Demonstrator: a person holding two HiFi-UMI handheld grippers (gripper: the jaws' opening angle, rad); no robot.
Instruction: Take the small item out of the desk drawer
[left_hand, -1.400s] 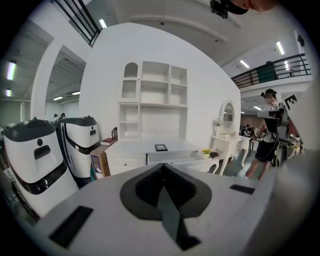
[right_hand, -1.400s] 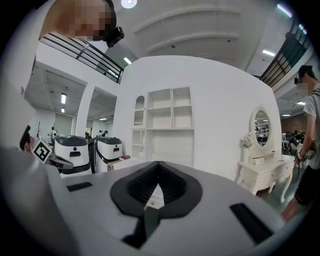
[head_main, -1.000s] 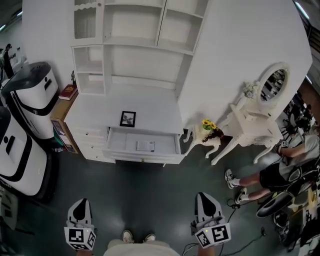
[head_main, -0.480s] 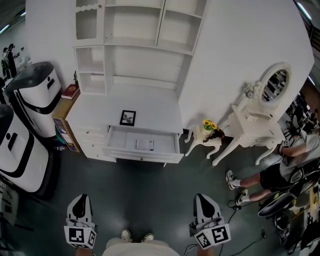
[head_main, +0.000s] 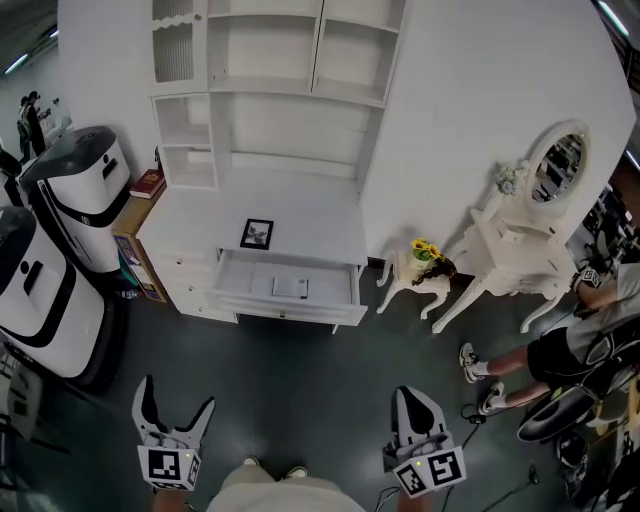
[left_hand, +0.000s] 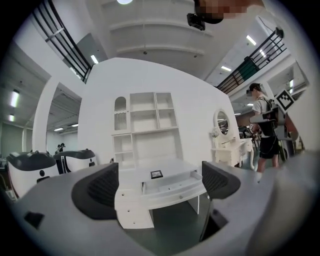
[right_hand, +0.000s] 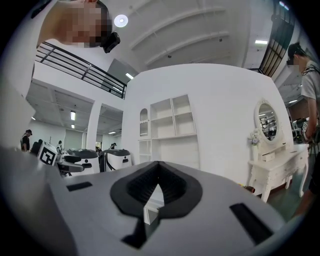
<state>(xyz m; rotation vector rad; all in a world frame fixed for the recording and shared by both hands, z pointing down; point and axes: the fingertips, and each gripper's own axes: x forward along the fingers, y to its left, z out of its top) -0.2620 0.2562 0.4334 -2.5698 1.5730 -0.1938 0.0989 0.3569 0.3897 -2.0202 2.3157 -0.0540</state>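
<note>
Left tongs (head_main: 178, 398) opening, empty; small item (head_main: 291, 288) well ahead in drawer (head_main: 280, 309).

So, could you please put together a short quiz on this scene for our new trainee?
1. True or false: the desk drawer is shut.
2. What stands on the desk top? A) picture frame B) lamp C) mug
3. Which gripper has its jaws apart?
Key: 1. False; it is open, with the small item lying inside. 2. A. 3. The left gripper; its jaws are opening with nothing between them, while the right gripper is shut.
</note>
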